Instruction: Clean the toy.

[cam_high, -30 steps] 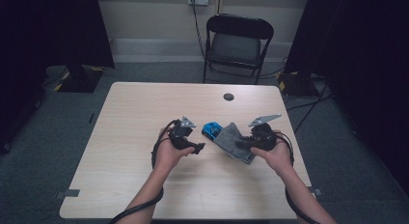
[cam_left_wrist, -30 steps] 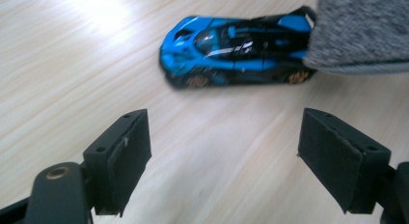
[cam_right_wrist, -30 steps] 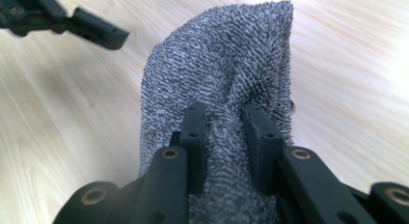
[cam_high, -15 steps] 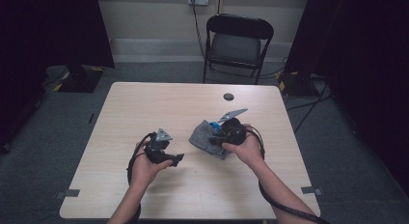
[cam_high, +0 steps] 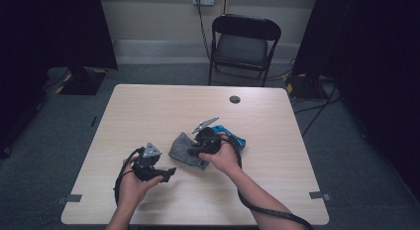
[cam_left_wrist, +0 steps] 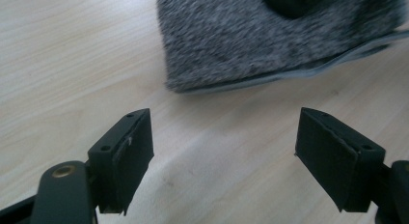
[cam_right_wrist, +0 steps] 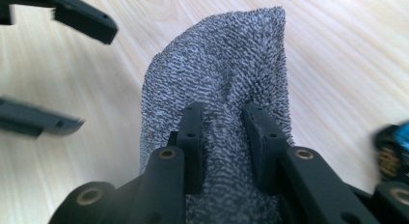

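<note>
From the high view, a grey cloth [cam_high: 185, 149] lies a little toward the person's side of the middle of the light wooden bench [cam_high: 148, 111]. The right hand-held gripper [cam_high: 199, 146] sits on the cloth's far right part, held by the right hand [cam_high: 225, 158]. Touching the cloth's right side, partly behind that hand, is a blue object [cam_high: 233, 137]; what it is cannot be told. The left hand-held gripper [cam_high: 166, 174] is held by the left hand [cam_high: 131, 186] near the cloth, at its left and nearer the person, with its jaws pointing toward the cloth. A small dark round spot [cam_high: 235, 99] sits on the bench well beyond the cloth, and a black folding chair [cam_high: 245, 41] stands on the floor past the bench's far edge.

In the left gripper view, the left hand-held gripper [cam_left_wrist: 224, 151] is released, its jaws spread wide over bare bench [cam_left_wrist: 72, 50]. The cloth [cam_left_wrist: 251, 35] lies just ahead of the jaws, apart from them.

In the right gripper view, the right hand-held gripper [cam_right_wrist: 223, 132] is grasping the cloth [cam_right_wrist: 226, 64]: a ridge of the fabric is pinched between its two jaws. The rest of the cloth stretches away from the jaws across the bench [cam_right_wrist: 347, 55]. The other gripper's open jaws appear to the cloth's left, and a bit of the blue object [cam_right_wrist: 398, 137] shows at the cloth's right.
</note>
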Demonstrator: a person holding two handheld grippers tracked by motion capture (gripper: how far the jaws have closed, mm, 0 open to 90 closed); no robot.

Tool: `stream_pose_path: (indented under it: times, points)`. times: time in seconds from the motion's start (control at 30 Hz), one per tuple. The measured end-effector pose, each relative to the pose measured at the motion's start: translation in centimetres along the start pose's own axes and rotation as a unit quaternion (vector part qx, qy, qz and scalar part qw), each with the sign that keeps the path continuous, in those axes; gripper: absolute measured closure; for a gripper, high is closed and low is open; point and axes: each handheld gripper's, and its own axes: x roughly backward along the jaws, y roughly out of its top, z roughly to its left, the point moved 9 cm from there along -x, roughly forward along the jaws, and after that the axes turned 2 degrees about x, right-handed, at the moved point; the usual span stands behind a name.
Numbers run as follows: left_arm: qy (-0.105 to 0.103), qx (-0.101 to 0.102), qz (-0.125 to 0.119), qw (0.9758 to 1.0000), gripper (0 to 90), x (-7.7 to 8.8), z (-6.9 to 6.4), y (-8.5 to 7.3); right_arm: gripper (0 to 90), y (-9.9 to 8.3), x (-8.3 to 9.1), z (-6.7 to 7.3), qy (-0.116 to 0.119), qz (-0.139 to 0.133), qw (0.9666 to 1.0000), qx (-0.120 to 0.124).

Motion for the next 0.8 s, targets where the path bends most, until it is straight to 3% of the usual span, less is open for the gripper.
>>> stream_pose_path:
  times: [0.17, 0.23, 0.4, 0.57, 0.63, 0.73, 0.8]
  points:
    - [-0.010, -0.002, 0.009, 0.9999, 22.1, -0.2, -0.5, -0.7, 67.2, 0.2, -2.0, 0.3, -0.002, 0.005, 1.0000, -0.003]
    - [-0.017, 0.000, 0.013, 0.9998, 23.0, -0.4, -0.7, -0.8, 62.6, 0.2, -2.4, 0.3, -0.014, 0.015, 0.9998, 0.002]
    - [-0.025, 0.004, 0.018, 0.9995, 24.2, -0.7, -1.1, -1.1, 47.2, 0.4, -1.8, -0.2, -0.017, 0.003, 0.9998, 0.000]
    - [-0.031, 0.005, 0.021, 0.9993, 27.1, -0.9, -1.4, -1.1, 54.1, 0.7, 0.3, -2.3, -0.033, -0.031, 0.9990, -0.005]
    - [-0.034, 0.009, 0.020, 0.9992, 27.6, -1.0, -1.6, -1.0, 55.7, 0.4, 1.0, -3.6, -0.056, -0.031, 0.9979, -0.002]
    - [-0.044, 0.007, 0.020, 0.9988, 29.5, -1.4, -1.9, -0.7, 59.4, -0.1, 1.4, -4.7, -0.067, -0.031, 0.9973, -0.004]
    - [-0.043, 0.012, 0.019, 0.9988, 29.4, -1.7, -1.9, -0.5, 60.1, -0.8, 1.3, -5.1, -0.077, -0.017, 0.9968, 0.007]
